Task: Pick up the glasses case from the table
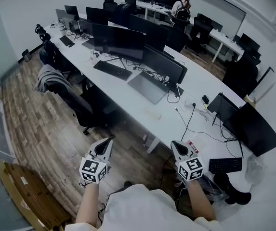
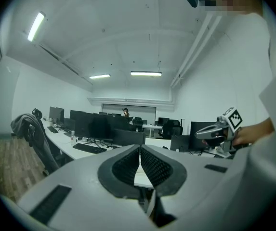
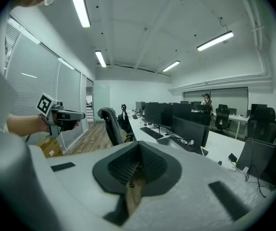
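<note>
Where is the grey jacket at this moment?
Head view, left side: the grey jacket hangs over a black chair, beside the long white desk.

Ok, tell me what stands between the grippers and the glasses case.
Nothing visible does. The pale oblong thing near the front edge of the desk looks like the case; only bare floor and desk lie between it and the left gripper and right gripper. The black chair stands to the left.

Floor (image 1: 32, 124) matt wood-grain planks; table (image 1: 169, 121) smooth white; monitors (image 1: 118, 41) glossy black.
</note>
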### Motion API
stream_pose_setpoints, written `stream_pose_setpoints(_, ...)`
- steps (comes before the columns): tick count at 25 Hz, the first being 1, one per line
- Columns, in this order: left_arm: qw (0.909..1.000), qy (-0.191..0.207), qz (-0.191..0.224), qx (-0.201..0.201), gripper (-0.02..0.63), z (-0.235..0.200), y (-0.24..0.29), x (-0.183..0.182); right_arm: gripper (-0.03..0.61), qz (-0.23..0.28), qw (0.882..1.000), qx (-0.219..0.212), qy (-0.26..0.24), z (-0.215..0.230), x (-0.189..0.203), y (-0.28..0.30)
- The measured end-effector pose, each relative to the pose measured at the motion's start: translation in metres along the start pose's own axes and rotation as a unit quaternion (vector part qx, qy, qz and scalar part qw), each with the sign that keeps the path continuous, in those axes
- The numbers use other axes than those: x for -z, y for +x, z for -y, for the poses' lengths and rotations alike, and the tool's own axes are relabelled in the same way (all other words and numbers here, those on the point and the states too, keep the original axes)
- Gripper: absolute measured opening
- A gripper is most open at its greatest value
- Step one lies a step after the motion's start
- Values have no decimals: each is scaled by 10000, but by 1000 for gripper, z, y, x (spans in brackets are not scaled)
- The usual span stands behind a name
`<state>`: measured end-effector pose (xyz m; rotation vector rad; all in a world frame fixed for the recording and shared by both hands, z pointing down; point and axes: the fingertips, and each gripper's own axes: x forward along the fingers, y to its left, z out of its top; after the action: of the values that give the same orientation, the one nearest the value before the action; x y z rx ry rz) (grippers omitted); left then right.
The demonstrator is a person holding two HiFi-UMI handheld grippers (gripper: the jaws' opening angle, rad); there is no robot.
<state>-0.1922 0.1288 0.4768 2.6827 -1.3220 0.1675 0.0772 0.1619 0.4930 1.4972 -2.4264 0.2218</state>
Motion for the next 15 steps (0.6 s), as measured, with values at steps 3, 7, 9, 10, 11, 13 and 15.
stream_pose_setpoints(3, 10000, -85, -20, -9, 9, -13, 7, 2, 0, -11, 10000, 18, 17, 0, -2, 12)
stream_pose_setpoints(7, 9999, -142, -73, 59, 9, -18, 23, 7, 0, -41, 10000, 59, 45, 7, -2, 25)
stream_pose_setpoints(9, 9998, -147, -79, 91, 8, -20, 32, 7, 0, -70, 9999, 57, 51, 13, -3, 33)
stream_pose_setpoints(10, 9998, -148, -84, 105, 9, -22, 37, 6, 0, -84, 9999, 52, 55, 16, -3, 37)
stream_pose_setpoints(11, 9998, -145, -95, 120, 8, -23, 42, 6, 0, -96, 9999, 42, 59, 19, -4, 42)
stream_pose_setpoints(13, 9997, -132, -135, 128, 8, -26, 51, 6, 0, -109, 9999, 4, 56, 26, -7, 52)
stream_pose_setpoints(15, 9997, -128, -175, 92, 9, -32, 62, 6, 0, -114, 9999, -51, 35, 35, -9, 66)
